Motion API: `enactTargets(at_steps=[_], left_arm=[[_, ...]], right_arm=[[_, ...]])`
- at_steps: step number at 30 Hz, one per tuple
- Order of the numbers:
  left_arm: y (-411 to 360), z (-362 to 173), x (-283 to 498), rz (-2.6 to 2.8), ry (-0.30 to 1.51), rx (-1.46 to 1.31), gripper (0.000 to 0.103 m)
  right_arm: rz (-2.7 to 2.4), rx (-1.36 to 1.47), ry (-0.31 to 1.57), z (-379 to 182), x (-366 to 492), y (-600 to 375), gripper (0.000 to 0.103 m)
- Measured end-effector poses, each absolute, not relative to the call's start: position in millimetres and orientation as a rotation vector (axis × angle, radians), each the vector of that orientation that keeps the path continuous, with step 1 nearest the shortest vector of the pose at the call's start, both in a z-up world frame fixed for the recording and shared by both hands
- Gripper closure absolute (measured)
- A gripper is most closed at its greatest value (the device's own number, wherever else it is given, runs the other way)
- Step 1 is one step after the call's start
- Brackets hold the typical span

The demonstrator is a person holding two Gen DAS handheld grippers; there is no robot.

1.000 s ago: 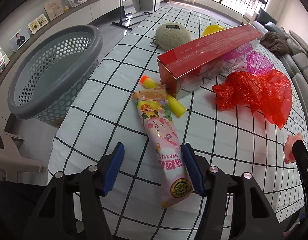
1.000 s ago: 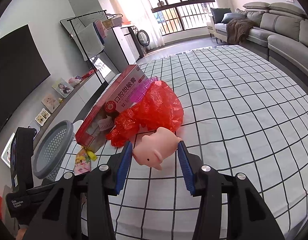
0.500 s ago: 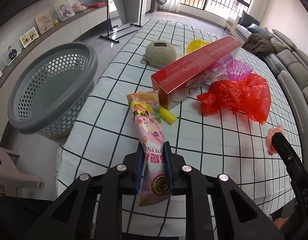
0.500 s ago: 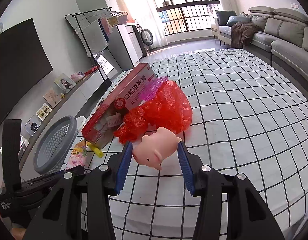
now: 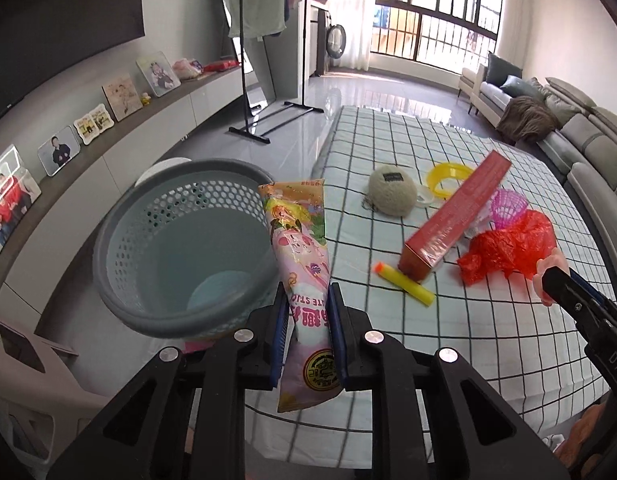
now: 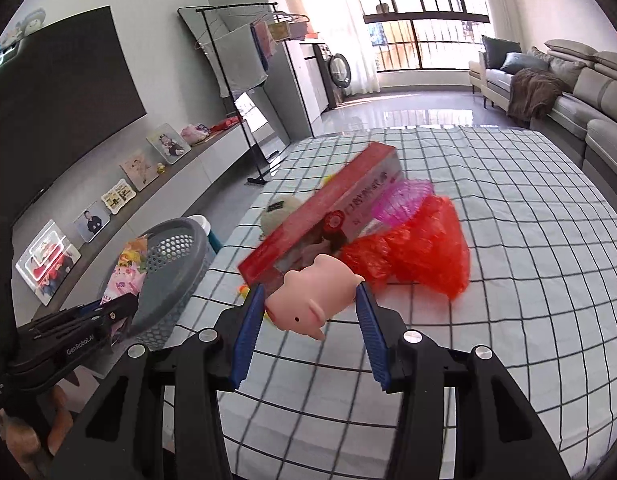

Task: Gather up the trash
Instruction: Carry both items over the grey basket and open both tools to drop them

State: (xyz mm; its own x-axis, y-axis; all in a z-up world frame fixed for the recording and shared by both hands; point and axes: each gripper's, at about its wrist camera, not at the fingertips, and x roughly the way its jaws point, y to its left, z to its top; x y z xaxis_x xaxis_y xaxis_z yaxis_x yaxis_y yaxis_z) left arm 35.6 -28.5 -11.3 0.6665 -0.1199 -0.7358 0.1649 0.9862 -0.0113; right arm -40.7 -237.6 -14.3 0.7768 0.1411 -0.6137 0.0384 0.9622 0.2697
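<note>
Snack wrapper (image 5: 302,276) lifted off tabletop, left gripper (image 5: 308,344) clamped on lower end; light, limp, crinkly. Basket (image 5: 180,248) ahead-left. Right gripper (image 6: 310,316) holds pig toy (image 6: 312,300): soft, squashy.

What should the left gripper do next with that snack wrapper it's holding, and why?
Probably carry it a little further over the grey basket and then let go. The left gripper is shut on the snack wrapper, which is lifted off the checked tablecloth, with its top end overlapping the basket's rim in this view. The basket's mouth is open and unobstructed.
</note>
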Motion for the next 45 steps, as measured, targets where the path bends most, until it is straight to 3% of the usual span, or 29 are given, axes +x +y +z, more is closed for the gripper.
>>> enactTargets(at_steps=[9,20,34,38,41,43,44,45], left_arm=[[44,-4,89,-0.057,0.771,0.051,0.083],[101,-43,130,0.033,0.834,0.026,0.083],[116,-70,148,0.075,0.936,-0.064,0.082],[114,-68,148,0.091,0.915,-0.057,0.078],[116,-66,148,0.102,0.906,-0.053,0.070],[117,-66,147,0.104,0.905,-0.058,0.063],[119,-66,148,0.107,0.904,-0.059,0.060],[120,-65,148,0.110,0.903,-0.060,0.050]], right_arm=[[0.265,0.157,0.724,10,37,-154,0.057],[0.425,0.071,0.822,-15,131,-67,0.057],[0.515,0.076,0.895,-52,165,-50,0.057],[0.528,0.090,0.897,-53,167,-51,0.057],[0.532,0.089,0.890,-51,165,-51,0.057],[0.534,0.093,0.873,-48,164,-52,0.048],[0.532,0.095,0.858,-46,163,-52,0.038],[0.530,0.092,0.849,-43,162,-53,0.036]])
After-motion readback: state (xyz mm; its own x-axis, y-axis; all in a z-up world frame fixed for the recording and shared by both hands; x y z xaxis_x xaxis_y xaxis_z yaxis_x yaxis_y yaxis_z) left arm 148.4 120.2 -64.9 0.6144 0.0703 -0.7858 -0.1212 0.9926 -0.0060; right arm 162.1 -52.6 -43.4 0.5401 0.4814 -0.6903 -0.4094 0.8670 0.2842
